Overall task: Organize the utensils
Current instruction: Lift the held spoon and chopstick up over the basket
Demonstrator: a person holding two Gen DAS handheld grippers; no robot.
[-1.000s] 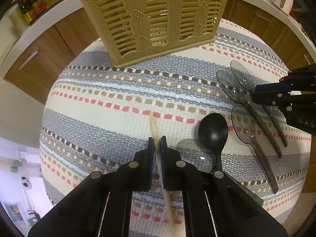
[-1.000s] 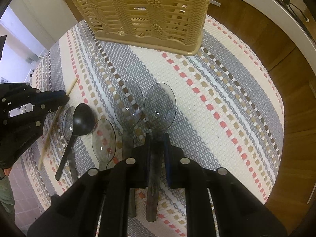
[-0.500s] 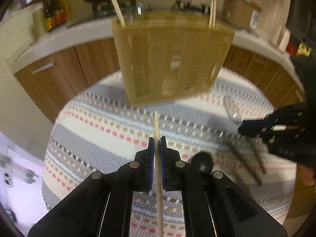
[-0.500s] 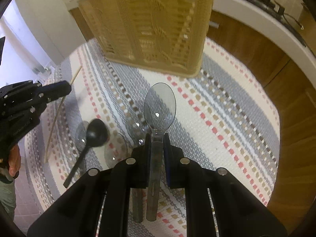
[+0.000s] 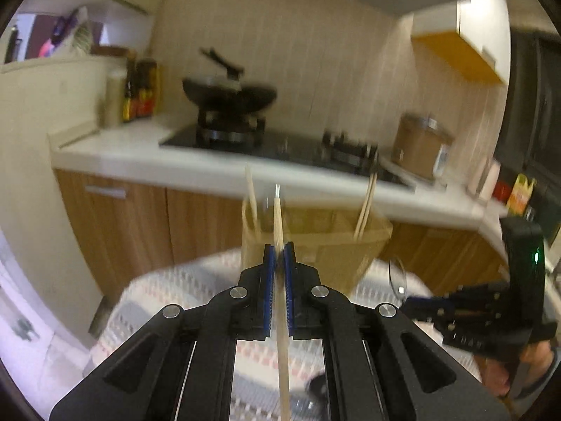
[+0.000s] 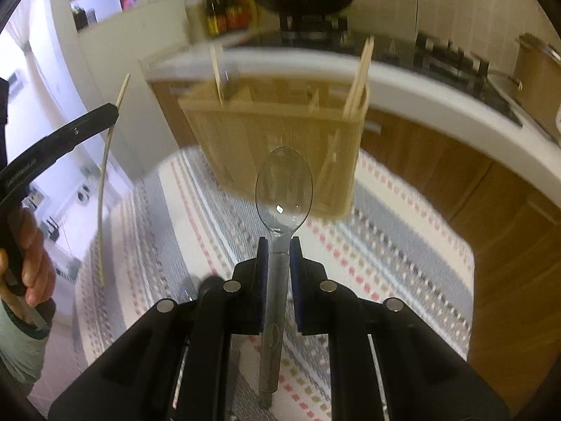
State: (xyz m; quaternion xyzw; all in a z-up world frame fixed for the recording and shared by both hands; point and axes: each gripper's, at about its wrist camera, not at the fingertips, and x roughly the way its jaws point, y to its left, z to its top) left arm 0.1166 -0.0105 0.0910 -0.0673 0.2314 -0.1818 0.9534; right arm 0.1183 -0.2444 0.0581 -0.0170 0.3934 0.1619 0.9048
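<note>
Both utensils (image 5: 282,333) (image 6: 283,189) hang clear above basket (image 6: 280,133) rim.

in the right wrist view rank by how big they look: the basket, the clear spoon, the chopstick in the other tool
1. basket
2. clear spoon, though it sits nearest the camera, which inflates it
3. chopstick, long but very thin

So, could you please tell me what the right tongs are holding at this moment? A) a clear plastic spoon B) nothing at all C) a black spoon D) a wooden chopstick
A: in the right wrist view the right tongs are shut on the handle of a clear plastic spoon, its bowl pointing toward the woven basket.
</note>
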